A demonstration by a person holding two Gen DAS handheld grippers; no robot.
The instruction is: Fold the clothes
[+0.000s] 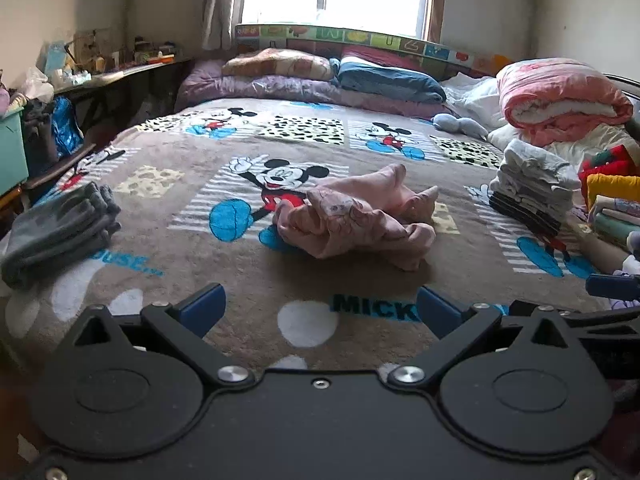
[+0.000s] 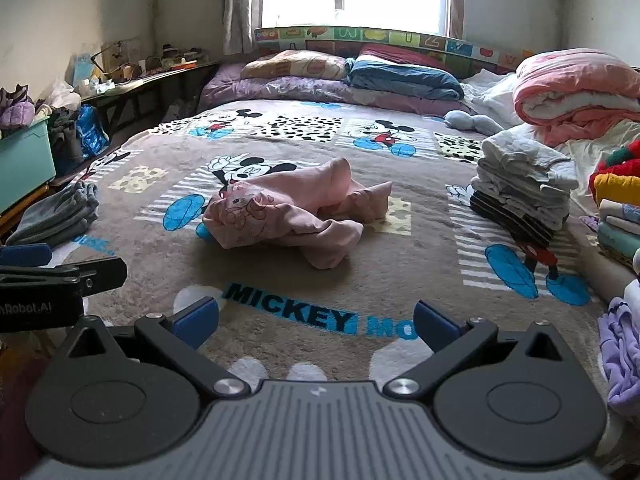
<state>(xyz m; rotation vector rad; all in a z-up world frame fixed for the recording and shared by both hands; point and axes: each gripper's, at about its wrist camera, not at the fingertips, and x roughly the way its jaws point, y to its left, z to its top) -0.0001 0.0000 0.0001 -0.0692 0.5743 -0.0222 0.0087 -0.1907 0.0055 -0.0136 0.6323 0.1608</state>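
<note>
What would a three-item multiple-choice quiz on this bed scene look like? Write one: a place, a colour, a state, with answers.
1. Where does the crumpled garment lie?
A. mid-bed on the blanket
B. on the grey stack
C. in the green bin

2. What colour is that garment?
A. yellow
B. pink
C. black

3. How do both grippers stand?
A. shut on cloth
B. one shut, one open
C. open, holding nothing

Answers: 1 A, it sits alone on the cartoon-print blanket, apart from the folded stack. 2 B, its fabric is pale pink. 3 C, the left gripper and right gripper each show fingers spread with only blanket between.
</note>
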